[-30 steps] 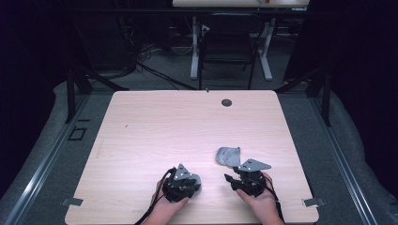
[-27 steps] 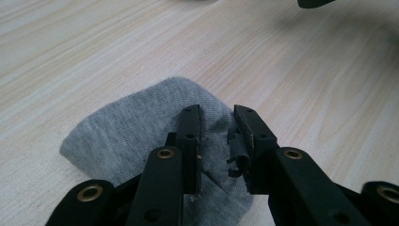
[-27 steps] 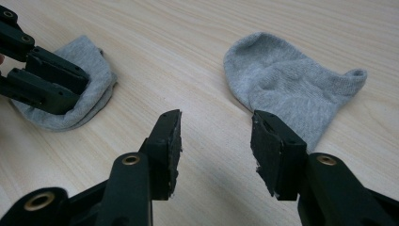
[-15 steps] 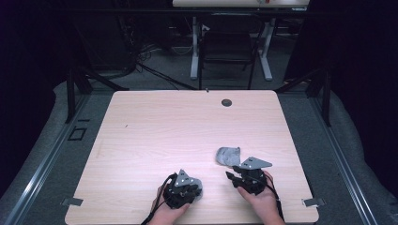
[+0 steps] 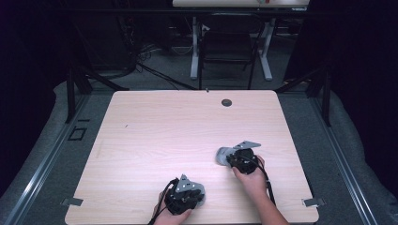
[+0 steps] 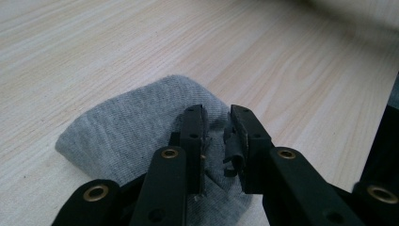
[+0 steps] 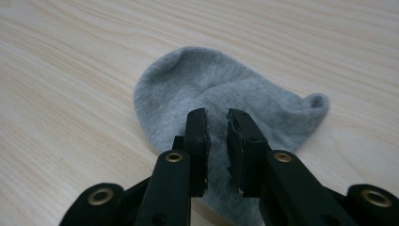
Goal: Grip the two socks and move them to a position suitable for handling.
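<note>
Down at the near edge of the table (image 5: 141, 140), both hands are working on grey socks, one gripper each.

The left gripper (image 6: 217, 136) is sitting low over a grey sock (image 6: 127, 132) that's lying flat on the wood, close to the table's front edge. In the left gripper view its jaws are standing only a narrow slot apart, with sock fabric bunching up between them, so it's looking like it's pinching a fold of the knit. From the high view, the left gripper (image 5: 185, 197) is covering most of that sock, with just a bit of grey peeking out on its right side.

The right gripper (image 7: 217, 136) is doing pretty much the same thing on a second grey sock (image 7: 221, 89). Its jaws have just been closing, and now they're sitting with a slim gap between them, sock cloth running up into that gap. The pads are looking pressed onto the fabric, so I'm calling it a grip on the sock rather than hovering. The sock's rounded end is pointing away from the camera and a curled bit is sticking out to the right of the view.

From the high view, the right gripper (image 5: 241, 159) is sitting further up the table than the left one, right of centre, with the second sock poking out on its left side. The two socks are lying well apart from each other, both flat on the wood.
</note>
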{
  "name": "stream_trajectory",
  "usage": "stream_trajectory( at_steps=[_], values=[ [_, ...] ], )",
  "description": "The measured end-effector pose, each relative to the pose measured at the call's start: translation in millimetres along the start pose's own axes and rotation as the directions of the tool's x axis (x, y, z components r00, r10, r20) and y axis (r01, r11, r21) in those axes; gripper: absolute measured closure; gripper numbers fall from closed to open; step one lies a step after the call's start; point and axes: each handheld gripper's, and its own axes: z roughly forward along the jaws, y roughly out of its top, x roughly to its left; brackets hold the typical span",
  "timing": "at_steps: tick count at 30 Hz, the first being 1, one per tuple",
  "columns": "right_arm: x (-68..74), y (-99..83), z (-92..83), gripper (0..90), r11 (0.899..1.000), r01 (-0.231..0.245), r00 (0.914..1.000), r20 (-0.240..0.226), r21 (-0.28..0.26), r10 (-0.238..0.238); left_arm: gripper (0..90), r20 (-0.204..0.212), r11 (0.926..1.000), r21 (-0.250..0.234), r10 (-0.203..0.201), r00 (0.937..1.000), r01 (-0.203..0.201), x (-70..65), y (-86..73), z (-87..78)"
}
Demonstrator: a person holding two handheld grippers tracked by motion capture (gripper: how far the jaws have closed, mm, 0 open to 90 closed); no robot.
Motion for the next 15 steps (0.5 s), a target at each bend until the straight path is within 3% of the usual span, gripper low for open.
stream_trajectory(
  at_steps=[6, 9, 11, 15],
  values=[
    [21.8, 2.1, 7.1, 79.6, 1.0, 0.009, 0.9977, -0.068, 0.003, -0.009, 75.9, -0.004, 0.9999, -0.014, 0.001, 1.0, -0.001, -2.0, -1.4, 0.9],
    [38.1, 2.9, 11.8, 79.6, 0.999, 0.049, 0.9937, -0.1, -0.006, -0.049, 75.8, -0.004, 0.9998, -0.019, 0.003, 1.0, -0.003, -2.6, -1.6, 1.6],
    [49.0, 4.4, 14.9, 79.6, 0.997, 0.077, 0.9889, -0.128, -0.006, -0.077, 75.8, -0.003, 0.9998, -0.021, 0.007, 1.0, -0.007, -2.6, -1.6, 1.9],
    [67.2, 7.5, 19.7, 79.5, 0.987, 0.162, 0.9709, -0.177, -0.007, -0.161, 75.6, 0.001, 0.9998, -0.021, 0.007, 1.0, -0.007, -2.5, -1.8, 2.0]
  ],
)
